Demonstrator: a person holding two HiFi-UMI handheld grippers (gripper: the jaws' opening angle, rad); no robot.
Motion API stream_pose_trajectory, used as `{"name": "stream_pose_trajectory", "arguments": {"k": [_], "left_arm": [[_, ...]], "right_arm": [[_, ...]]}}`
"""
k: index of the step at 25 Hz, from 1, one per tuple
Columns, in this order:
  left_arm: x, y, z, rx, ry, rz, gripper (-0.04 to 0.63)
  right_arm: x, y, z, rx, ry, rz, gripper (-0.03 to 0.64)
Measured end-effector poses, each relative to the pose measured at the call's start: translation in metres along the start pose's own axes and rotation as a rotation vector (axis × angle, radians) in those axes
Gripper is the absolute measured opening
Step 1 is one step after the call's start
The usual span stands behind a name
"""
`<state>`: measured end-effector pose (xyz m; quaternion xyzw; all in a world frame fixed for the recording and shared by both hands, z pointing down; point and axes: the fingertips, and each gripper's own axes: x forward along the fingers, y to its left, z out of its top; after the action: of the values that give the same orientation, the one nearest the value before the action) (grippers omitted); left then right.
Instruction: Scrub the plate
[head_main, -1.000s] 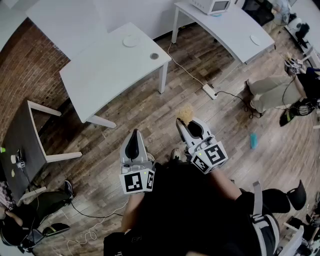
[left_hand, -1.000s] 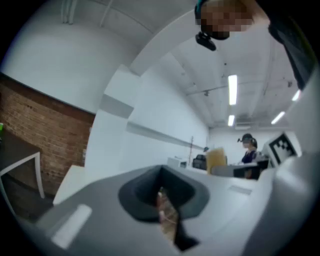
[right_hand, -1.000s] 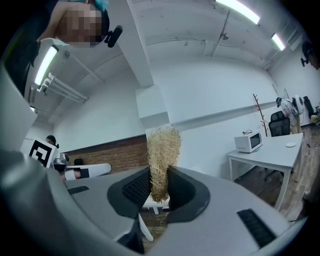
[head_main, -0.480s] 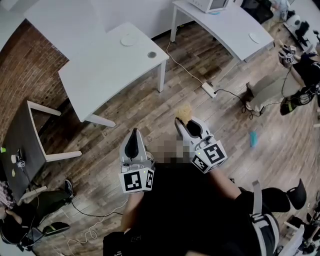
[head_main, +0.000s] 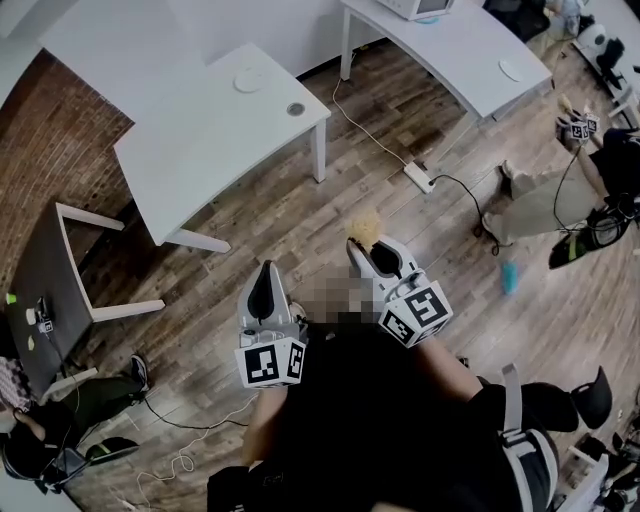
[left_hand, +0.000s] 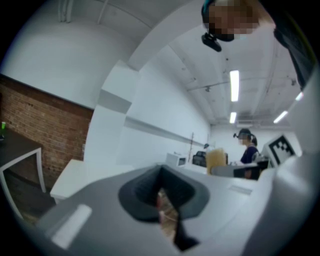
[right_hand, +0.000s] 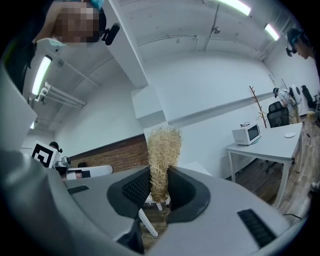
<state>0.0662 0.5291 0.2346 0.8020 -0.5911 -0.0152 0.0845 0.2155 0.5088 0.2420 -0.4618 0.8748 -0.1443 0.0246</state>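
My right tongs (head_main: 366, 247) clench the fibre scrubber (head_main: 366, 225) upright, ready for use. My left tongs (head_main: 268, 270) are closed on nothing. The plate (head_main: 248, 79) waits at the desk's (head_main: 200, 150) far edge.

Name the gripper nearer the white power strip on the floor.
Right. In the head view the right gripper is below-left of the power strip; the left gripper lies farther left.

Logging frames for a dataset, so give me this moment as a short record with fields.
left tool: shut, nothing in it
right tool: shut on a straw-coloured scrubber
plate: lies on the white table, well apart from both tools
scrubbing: not under way, both tools held up in the air
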Motion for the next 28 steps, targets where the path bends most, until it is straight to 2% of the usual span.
{"name": "stream_pose_trajectory", "arguments": {"k": [6, 12, 18, 28], "left_arm": [[0.016, -0.002, -0.011, -0.004, 0.032, 0.043, -0.003], [0.035, 0.017, -0.012, -0.012, 0.035, 0.061, -0.003], [0.073, 0.053, -0.01, -0.03, 0.024, 0.044, -0.003], [0.133, 0.134, 0.018, -0.047, -0.006, -0.004, -0.003]], "right_arm": [[0.014, -0.021, -0.009, 0.003, 0.051, 0.02, 0.074], [0.041, -0.032, -0.014, 0.01, 0.081, 0.019, 0.074], [0.086, -0.036, -0.005, -0.013, 0.065, 0.0, 0.074], [0.179, -0.022, 0.008, -0.023, 0.052, -0.038, 0.074]]}}
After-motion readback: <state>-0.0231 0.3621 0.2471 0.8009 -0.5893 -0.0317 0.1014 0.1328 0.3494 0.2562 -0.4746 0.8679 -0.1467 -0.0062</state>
